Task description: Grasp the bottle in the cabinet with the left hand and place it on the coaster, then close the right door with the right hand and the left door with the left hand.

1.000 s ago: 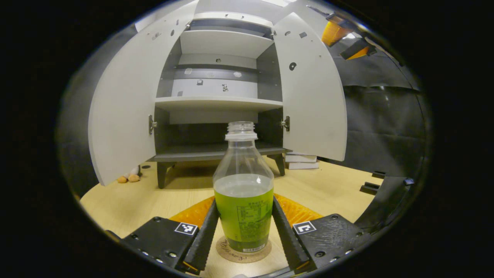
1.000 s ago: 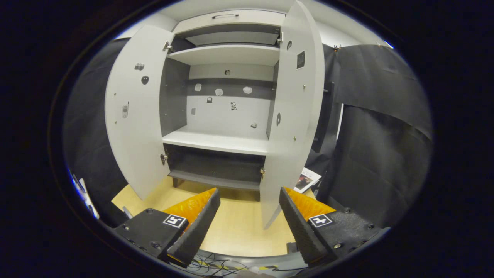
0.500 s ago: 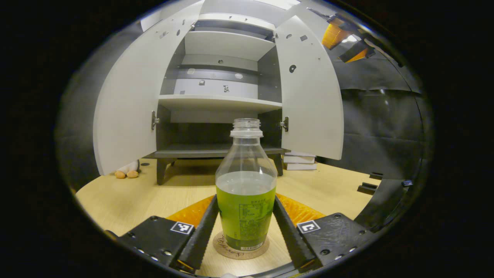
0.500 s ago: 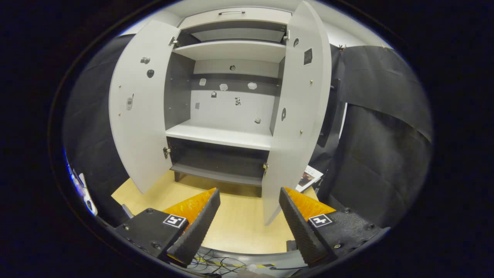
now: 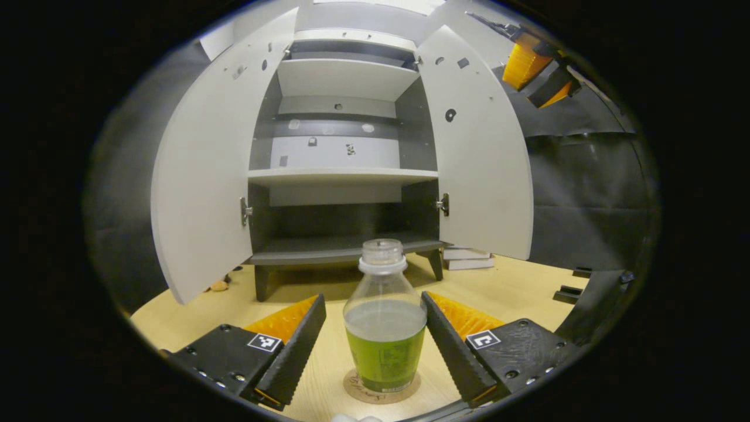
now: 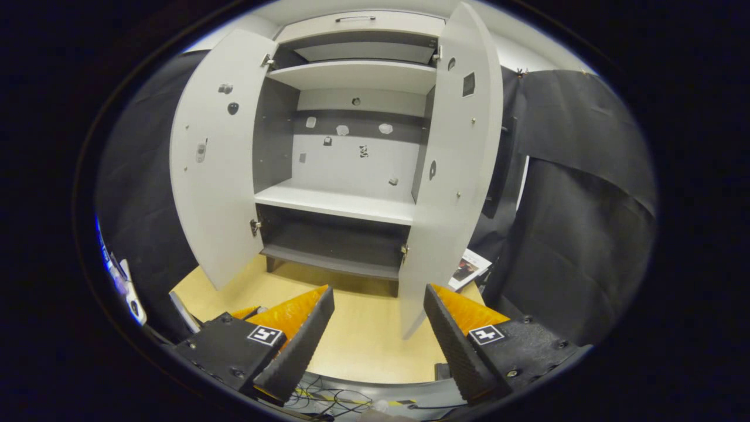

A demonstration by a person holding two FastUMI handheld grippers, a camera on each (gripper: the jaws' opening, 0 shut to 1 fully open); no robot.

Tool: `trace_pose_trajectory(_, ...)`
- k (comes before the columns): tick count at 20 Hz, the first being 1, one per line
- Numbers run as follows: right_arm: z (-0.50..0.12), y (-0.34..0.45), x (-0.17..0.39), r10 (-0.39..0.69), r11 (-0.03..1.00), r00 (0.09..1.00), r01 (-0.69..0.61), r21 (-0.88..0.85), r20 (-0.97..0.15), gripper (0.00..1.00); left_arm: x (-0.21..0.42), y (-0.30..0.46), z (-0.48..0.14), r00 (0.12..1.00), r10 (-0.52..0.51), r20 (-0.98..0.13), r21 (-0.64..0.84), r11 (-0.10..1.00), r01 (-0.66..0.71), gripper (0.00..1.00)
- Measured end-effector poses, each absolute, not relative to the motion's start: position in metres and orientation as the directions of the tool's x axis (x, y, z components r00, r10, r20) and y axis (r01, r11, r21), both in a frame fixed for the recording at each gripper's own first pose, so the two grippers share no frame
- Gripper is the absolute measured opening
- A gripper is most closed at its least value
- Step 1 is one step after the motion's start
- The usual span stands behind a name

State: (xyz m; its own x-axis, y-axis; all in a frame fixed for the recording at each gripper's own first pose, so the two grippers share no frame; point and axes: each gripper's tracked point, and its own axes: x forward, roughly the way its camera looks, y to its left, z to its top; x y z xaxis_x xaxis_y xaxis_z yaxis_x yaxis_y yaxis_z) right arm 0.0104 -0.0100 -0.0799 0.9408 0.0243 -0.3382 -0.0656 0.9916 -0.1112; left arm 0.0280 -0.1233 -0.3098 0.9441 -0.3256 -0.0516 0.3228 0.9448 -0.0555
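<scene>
A clear bottle (image 5: 384,328) of green drink, uncapped, stands upright on a round cork coaster (image 5: 381,388) on the wooden table. My left gripper (image 5: 374,346) is open, its fingers apart on either side of the bottle with gaps to it. Behind, the grey cabinet (image 5: 345,176) has its left door (image 5: 205,170) and right door (image 5: 477,152) swung wide. In the right gripper view my right gripper (image 6: 378,334) is open and holds nothing, close in front of the right door's (image 6: 454,176) lower edge; the left door (image 6: 214,164) stands open too. The right gripper (image 5: 536,70) also appears high at the upper right of the left gripper view.
Stacked books (image 5: 469,259) lie on the table (image 5: 510,287) behind the right door. A small brown object (image 5: 219,286) sits under the left door. A magazine (image 6: 466,269) lies right of the cabinet. Cables (image 6: 328,401) hang below the table's front edge. Black cloth walls surround the booth.
My left gripper has let go of the bottle, opened and pulled back and up, leaving it on the coaster. The right gripper's view has barely shifted.
</scene>
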Motion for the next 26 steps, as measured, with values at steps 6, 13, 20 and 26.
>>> trace_pose_trajectory(6,-0.074,-0.018,0.01,0.012,0.997,0.949,-0.037,-0.073,-0.315,1.0,0.026,-0.129,-0.236,0.933,-0.359,0.015,-0.049,0.932,0.359,0.98)
trace_pose_trajectory(13,-0.06,-0.029,0.009,-0.003,1.0,0.969,-0.004,-0.03,-0.246,1.0,0.03,-0.113,-0.128,0.933,-0.355,0.057,-0.105,0.927,0.359,0.98)
trace_pose_trajectory(20,-0.039,-0.044,0.002,-0.024,1.0,0.987,0.027,0.014,-0.159,1.0,0.034,-0.042,-0.05,0.977,-0.209,0.029,-0.069,0.975,0.211,1.0)
trace_pose_trajectory(26,-0.024,-0.069,0.002,-0.071,0.996,0.993,0.075,0.04,-0.097,1.0,0.014,0.015,-0.041,0.997,-0.074,-0.029,-0.039,0.997,0.073,0.98)
